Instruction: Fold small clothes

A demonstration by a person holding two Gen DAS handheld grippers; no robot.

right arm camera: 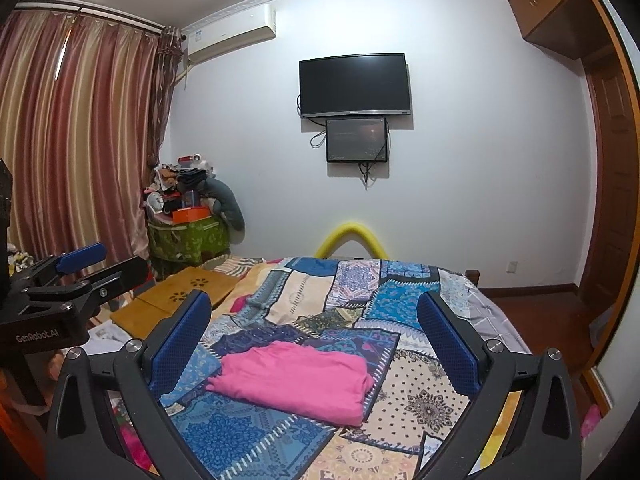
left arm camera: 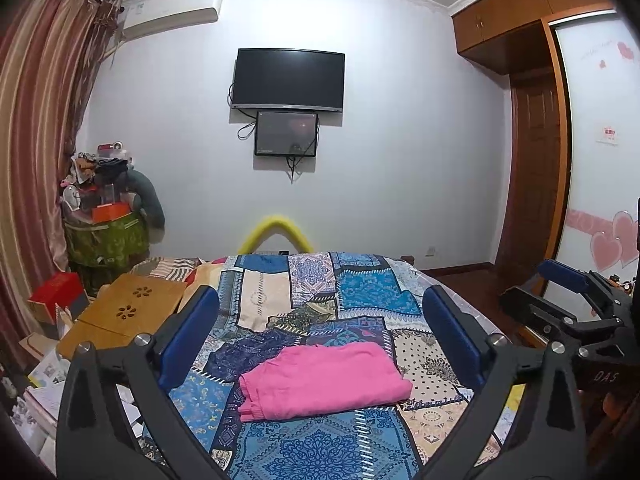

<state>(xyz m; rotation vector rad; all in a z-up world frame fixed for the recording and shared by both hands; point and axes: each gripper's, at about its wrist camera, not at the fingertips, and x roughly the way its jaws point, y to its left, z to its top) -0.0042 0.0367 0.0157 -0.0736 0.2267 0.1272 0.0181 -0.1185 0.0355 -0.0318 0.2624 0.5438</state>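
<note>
Both the left hand-held gripper [left arm camera: 320, 332] and right hand-held gripper [right arm camera: 314, 330] hang wide apart and empty, so a careless regrab could easily unfold that pink garment [left arm camera: 324, 380] mid-bed [left arm camera: 320, 448].

The pink garment [left arm camera: 324, 380] lay folded into a compact, roughly rectangular bundle on the patchwork bedspread [left arm camera: 304, 448], near the front part of the bed. Its cloth was plain bright pink, soft and a little rumpled, with layered edges showing along the left end, where a ribbed hem peeked out at the lower corner. It rested flat, its long side running across the bed. In the right wrist view the same bundle [right arm camera: 296, 380] sat slightly skewed, its thicker folded edge at the right.
</note>
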